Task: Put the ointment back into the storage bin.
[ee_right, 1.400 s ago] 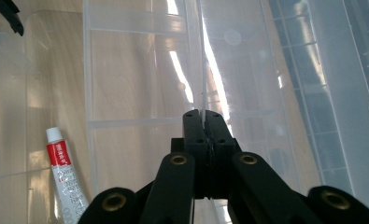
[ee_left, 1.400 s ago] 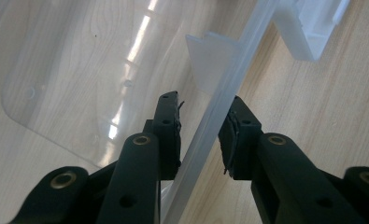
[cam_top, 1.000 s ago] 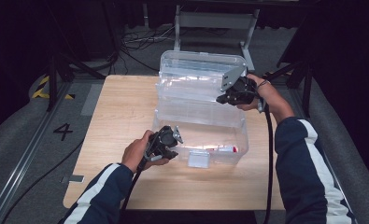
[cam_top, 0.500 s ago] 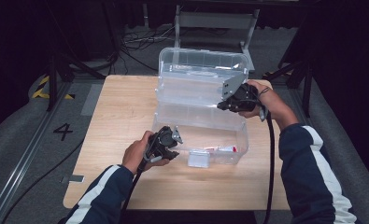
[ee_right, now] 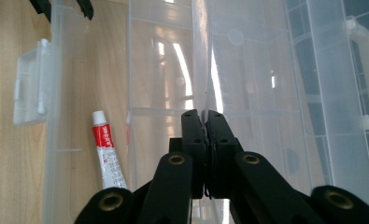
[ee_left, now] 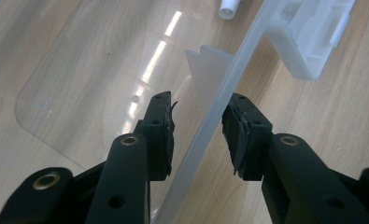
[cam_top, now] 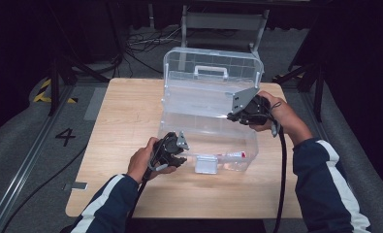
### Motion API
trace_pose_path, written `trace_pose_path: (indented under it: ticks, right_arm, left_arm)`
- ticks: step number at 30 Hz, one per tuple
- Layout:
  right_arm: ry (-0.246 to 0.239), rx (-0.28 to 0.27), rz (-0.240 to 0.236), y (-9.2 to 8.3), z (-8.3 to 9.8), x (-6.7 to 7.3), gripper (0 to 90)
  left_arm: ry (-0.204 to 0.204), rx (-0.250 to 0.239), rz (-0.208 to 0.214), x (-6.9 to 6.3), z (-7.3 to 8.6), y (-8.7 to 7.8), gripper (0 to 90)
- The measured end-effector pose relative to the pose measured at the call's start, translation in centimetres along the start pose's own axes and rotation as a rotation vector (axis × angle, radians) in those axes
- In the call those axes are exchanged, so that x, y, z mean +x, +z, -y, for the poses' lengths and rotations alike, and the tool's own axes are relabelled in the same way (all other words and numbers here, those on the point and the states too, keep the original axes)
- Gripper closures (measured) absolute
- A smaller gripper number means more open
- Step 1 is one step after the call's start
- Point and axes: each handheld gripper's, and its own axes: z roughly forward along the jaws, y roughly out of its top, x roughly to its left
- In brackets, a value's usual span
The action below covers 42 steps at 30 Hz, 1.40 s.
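Straddling box rim [ee_left: 210, 135], left claw [ee_left: 198, 128] opening

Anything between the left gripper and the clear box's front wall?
Nothing visible. The left gripper straddles the front wall, one jaw inside and one outside; its jaws have just been opening, pads off the plastic. The latch sits farther along.

Wooden table [cam_top: 126, 111] on grey floor [cam_top: 24, 145], dark surroundings

Box [cam_top: 179, 121] on table [cam_top: 121, 111], lid [cam_top: 213, 68] behind, tube [cam_top: 232, 155] apparently inside, latch [cam_top: 206, 164] in front
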Motion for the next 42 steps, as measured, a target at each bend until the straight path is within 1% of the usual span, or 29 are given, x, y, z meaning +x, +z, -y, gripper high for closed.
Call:
trace_pose_path:
  ticks: [3,6,7,8,9,10,11,13,15,19,22,23,24,25,26,28,30,31,36,39,41,42]
  right_arm:
    - [0.000,-0.002,0.008,0.0,0.1,0.2,87.9]
    - [0.003,-0.012,0.001,0.0,0.2,0.3,87.9]
    - [0.004,-0.014,-0.001,0.0,0.3,0.4,87.8]
    - [0.010,-0.015,-0.002,0.0,0.3,0.5,87.7]
    - [0.011,-0.016,-0.009,0.0,0.3,0.6,87.7]
    - [0.004,-0.015,0.002,0.0,0.3,0.7,87.5]
    - [0.009,-0.009,0.004,-0.1,0.3,1.0,87.2]
    - [0.010,-0.011,0.004,-0.1,0.4,1.1,87.2]
    - [0.029,-0.023,0.005,-0.1,0.7,1.3,86.7]
    - [0.057,-0.044,0.023,-0.1,1.0,1.7,86.2]
    - [0.051,-0.050,0.051,0.1,0.9,1.9,85.4]
    - [0.051,-0.050,0.051,0.1,0.9,1.9,85.4]
    - [0.039,-0.047,0.067,0.2,0.9,2.0,85.0]
    - [0.036,-0.046,0.072,0.3,0.8,2.0,84.9]
    - [0.037,-0.047,0.065,0.3,0.8,1.8,84.8]
    - [0.034,-0.039,0.067,0.5,0.8,1.5,84.7]
    - [0.041,-0.041,0.055,0.5,0.7,1.4,84.7]
    - [0.034,-0.040,0.056,0.5,0.8,1.3,84.6]
    - [0.048,-0.054,0.052,0.4,1.2,1.9,84.6]
    - [0.072,-0.066,0.052,0.4,1.3,2.2,83.6]
    - [0.092,-0.088,0.053,0.4,1.6,2.3,83.0]
    - [0.092,-0.088,0.053,0.4,1.6,2.3,83.0]
  left_arm:
    - [0.000,-0.010,-0.010,-0.1,0.0,0.1,63.2]
    - [-0.001,-0.012,-0.017,-0.2,0.0,0.0,62.8]
    - [-0.005,-0.030,-0.015,-0.2,0.1,0.1,62.5]
    - [-0.018,-0.051,0.000,-0.3,0.0,0.1,62.7]
    - [-0.013,-0.057,0.001,-0.4,-0.2,0.2,63.0]
    - [0.001,-0.042,-0.010,-0.7,-0.5,0.4,63.0]
    - [0.014,-0.038,-0.017,-0.8,-0.7,0.5,63.0]
    - [0.018,-0.047,-0.019,-0.9,-0.7,0.5,63.1]
    - [0.008,-0.055,-0.015,-0.9,-0.6,0.5,63.2]
    - [0.008,-0.056,-0.020,-0.9,-0.6,0.5,63.0]
    - [0.010,-0.063,-0.027,-1.0,-0.6,0.6,62.8]
    - [0.008,-0.065,-0.033,-1.0,-0.6,0.6,62.8]
    - [0.012,-0.065,-0.039,-1.0,-0.6,0.6,62.7]
    - [0.008,-0.067,-0.043,-1.1,-0.7,0.6,62.8]
    - [-0.003,-0.074,-0.046,-1.1,-0.7,0.7,62.7]
    - [-0.005,-0.077,-0.048,-1.1,-0.7,0.7,62.9]
    - [0.001,-0.084,-0.050,-1.1,-0.7,0.7,63.0]
    - [0.001,-0.085,-0.050,-1.1,-0.7,0.7,63.0]
    - [0.003,-0.091,-0.052,-1.1,-0.6,0.7,62.8]
    - [0.007,-0.102,-0.059,-1.2,-0.6,0.7,62.3]
    - [0.015,-0.110,-0.065,-1.3,-0.5,0.7,61.6]
    - [0.015,-0.110,-0.065,-1.3,-0.5,0.7,61.5]
